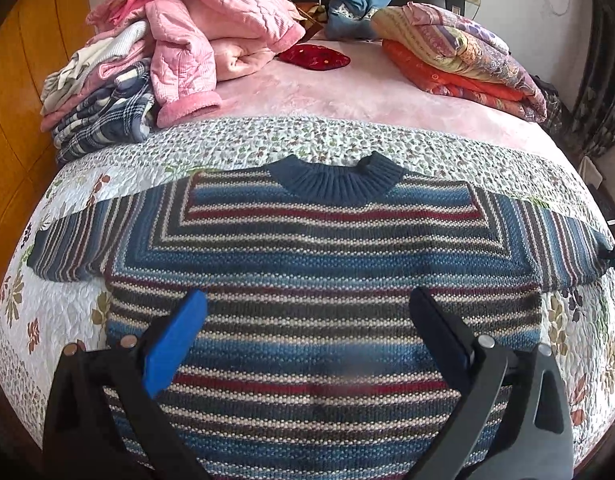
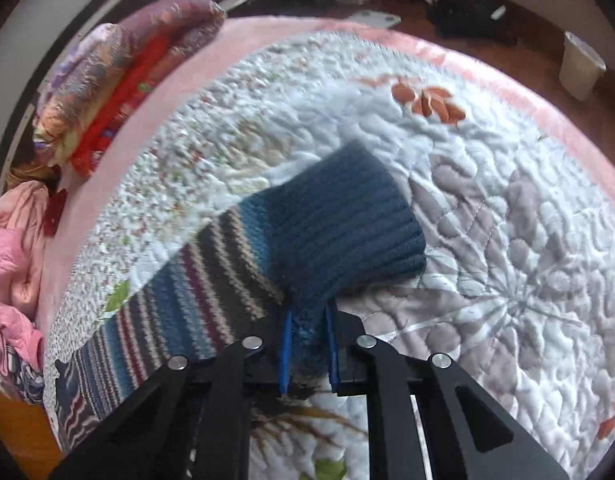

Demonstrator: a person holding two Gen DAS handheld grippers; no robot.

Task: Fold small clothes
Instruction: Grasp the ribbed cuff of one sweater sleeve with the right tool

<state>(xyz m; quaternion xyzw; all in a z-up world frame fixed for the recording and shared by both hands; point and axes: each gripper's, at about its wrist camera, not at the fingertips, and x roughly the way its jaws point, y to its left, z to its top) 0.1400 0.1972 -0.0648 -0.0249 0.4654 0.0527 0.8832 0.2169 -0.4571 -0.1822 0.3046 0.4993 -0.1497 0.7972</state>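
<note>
A small striped knit sweater (image 1: 319,264) in blue, grey, cream and dark red lies flat on the floral quilt (image 1: 47,312), navy collar away from me, both sleeves spread sideways. My left gripper (image 1: 307,312) hovers open over the sweater's lower body, nothing between its blue-padded fingers (image 1: 175,344). In the right wrist view my right gripper (image 2: 309,316) is shut on the navy ribbed cuff (image 2: 347,232) of the sweater's right sleeve (image 2: 179,304), with the cuff lifted a little off the quilt (image 2: 507,240).
A heap of pink and plaid clothes (image 1: 155,60) sits at the bed's far left. Folded floral blankets (image 1: 463,56) lie far right, a red cushion (image 1: 315,56) and blue pillow (image 1: 355,12) between. A white bin (image 2: 579,64) stands on the floor beyond the bed edge.
</note>
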